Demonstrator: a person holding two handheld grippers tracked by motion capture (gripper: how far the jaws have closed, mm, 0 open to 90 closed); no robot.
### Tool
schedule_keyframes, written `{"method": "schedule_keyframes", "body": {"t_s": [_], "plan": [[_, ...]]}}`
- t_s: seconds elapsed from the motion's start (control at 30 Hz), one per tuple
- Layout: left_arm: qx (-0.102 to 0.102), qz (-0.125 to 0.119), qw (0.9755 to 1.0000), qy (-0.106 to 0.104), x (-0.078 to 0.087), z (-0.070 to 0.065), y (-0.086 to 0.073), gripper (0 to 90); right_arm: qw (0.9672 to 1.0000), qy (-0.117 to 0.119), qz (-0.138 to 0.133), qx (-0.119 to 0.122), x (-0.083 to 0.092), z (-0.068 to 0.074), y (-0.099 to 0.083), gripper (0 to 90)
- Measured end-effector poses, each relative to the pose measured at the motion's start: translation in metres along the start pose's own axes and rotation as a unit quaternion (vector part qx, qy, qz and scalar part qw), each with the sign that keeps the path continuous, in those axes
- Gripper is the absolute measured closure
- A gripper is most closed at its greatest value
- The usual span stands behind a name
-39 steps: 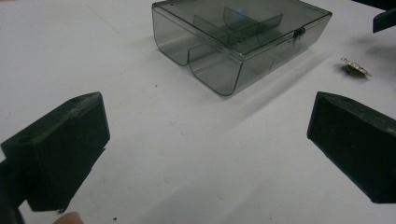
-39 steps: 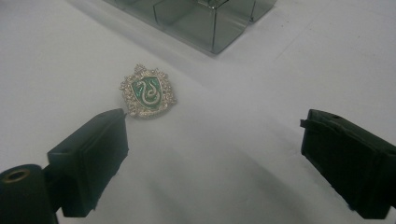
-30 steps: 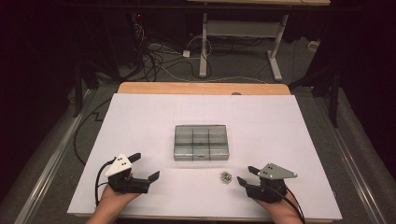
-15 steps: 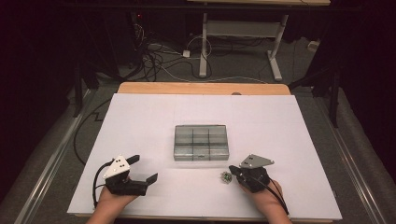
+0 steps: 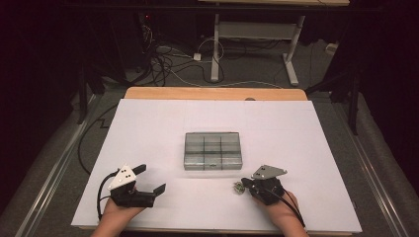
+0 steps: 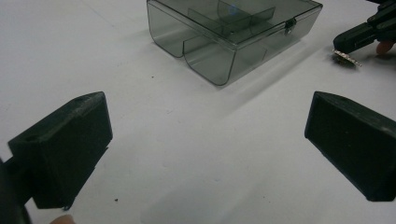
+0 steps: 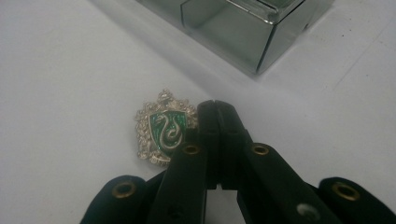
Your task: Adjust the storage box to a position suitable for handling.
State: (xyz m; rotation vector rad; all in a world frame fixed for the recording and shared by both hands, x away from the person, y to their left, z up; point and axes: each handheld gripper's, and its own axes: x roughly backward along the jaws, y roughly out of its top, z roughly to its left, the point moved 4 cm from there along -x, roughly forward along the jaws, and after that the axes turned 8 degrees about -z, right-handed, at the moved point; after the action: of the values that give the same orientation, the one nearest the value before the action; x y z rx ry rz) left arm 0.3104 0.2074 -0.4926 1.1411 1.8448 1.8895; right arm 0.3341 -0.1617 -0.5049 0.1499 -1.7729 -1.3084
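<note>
We see two grippers and start at the right gripper [image 7: 215, 105]: its two black jaws have just been closing and now meet tip to tip. They pinch the right edge of one small badge [image 7: 163, 127], a silver-rimmed crest with a green shield and a curled snake; most of the crest lies to the left of the jaws, resting on the white table sheet [image 7: 56, 70]. From above, that badge [image 5: 239, 186] sits just beside the right gripper [image 5: 245, 183], near the front edge of the sheet and a little in front of the box's right front corner.

We count one clear plastic box [image 5: 213, 150], lid shut, lying in the middle of the sheet; its dividers mark six compartments in two rows of three. In the left gripper view we make out one small latch [image 6: 289, 25] on its side.

The left gripper [image 5: 150, 179] rests at the front left with its two jaws spread wide and nothing between them, well apart from the box [image 6: 233, 35].
</note>
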Motion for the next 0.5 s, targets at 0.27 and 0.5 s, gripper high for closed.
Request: {"method": "schedule_keyframes", "body": {"t_s": [0.27, 0.5], "plan": [[-0.001, -0.002, 1.0000, -0.003, -0.001, 0.000, 0.001, 0.2, 0.9992, 0.002, -0.036, -0.018, 0.013, 0.006, 0.006, 77.2], [0.002, -0.003, 1.0000, -0.004, -0.002, -0.001, 0.001, 0.3, 0.9993, 0.024, -0.026, -0.008, 0.004, 0.021, 0.005, 42.2]]}}
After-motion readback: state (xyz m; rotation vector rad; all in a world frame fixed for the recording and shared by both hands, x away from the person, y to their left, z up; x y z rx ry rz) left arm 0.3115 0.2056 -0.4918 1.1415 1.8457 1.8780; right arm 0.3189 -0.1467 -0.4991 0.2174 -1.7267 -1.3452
